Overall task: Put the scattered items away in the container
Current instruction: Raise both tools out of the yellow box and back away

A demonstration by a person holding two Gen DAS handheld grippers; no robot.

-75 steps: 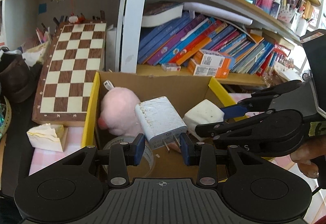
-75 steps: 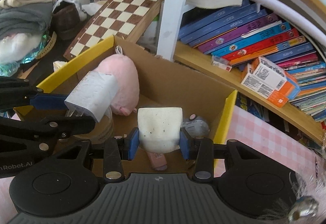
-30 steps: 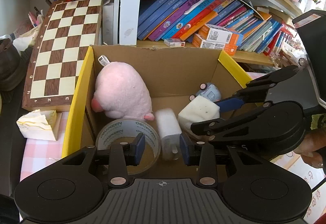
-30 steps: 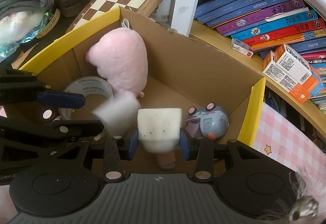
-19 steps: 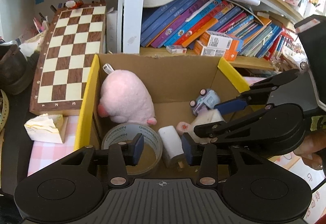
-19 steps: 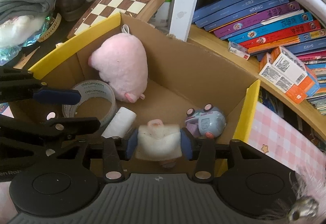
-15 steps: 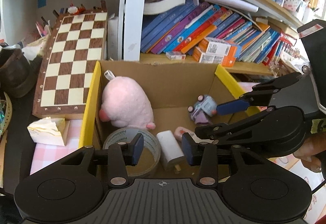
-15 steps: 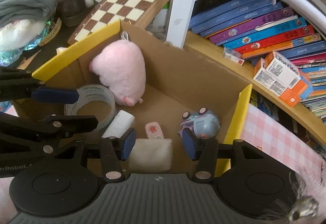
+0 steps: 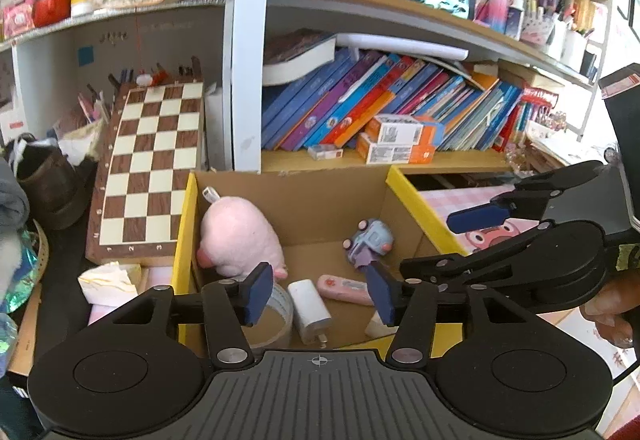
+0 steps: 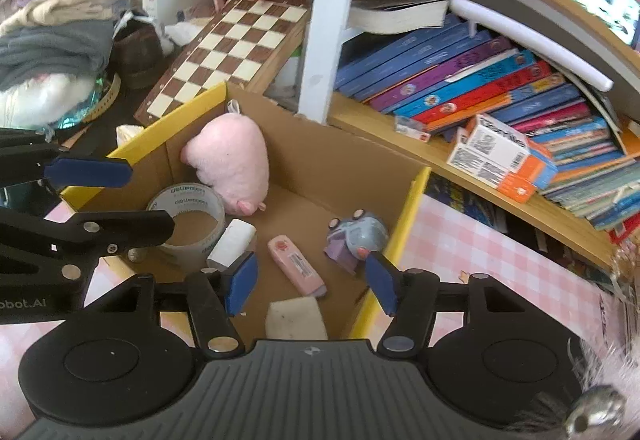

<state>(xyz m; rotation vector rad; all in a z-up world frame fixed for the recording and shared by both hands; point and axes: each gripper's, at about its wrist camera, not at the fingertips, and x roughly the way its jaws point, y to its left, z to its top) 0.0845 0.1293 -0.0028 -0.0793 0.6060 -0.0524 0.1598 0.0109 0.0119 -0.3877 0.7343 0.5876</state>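
A cardboard box (image 9: 328, 200) (image 10: 344, 168) with yellow flaps holds a pink plush (image 9: 238, 242) (image 10: 232, 164), a tape roll (image 10: 188, 216) (image 9: 276, 316), a white charger (image 9: 309, 310) (image 10: 231, 242), a pink case (image 10: 296, 266) (image 9: 346, 286), a blue toy car (image 9: 370, 242) (image 10: 356, 236) and a cream sponge (image 10: 295, 318). My left gripper (image 9: 318, 294) is open and empty above the box's near side. My right gripper (image 10: 310, 282) is open and empty above the sponge and case.
A chessboard (image 9: 150, 164) leans left of the box. A shelf of books (image 9: 380, 112) and orange cartons (image 10: 500, 156) stands behind. A yellow-white wedge (image 9: 108, 280) lies left of the box on pink checked cloth (image 10: 480, 264). Clothes pile (image 10: 48, 40) at far left.
The left gripper let the charger drop into the box, then the right let the sponge drop. Both grippers opened wide and pulled up and back from the box.
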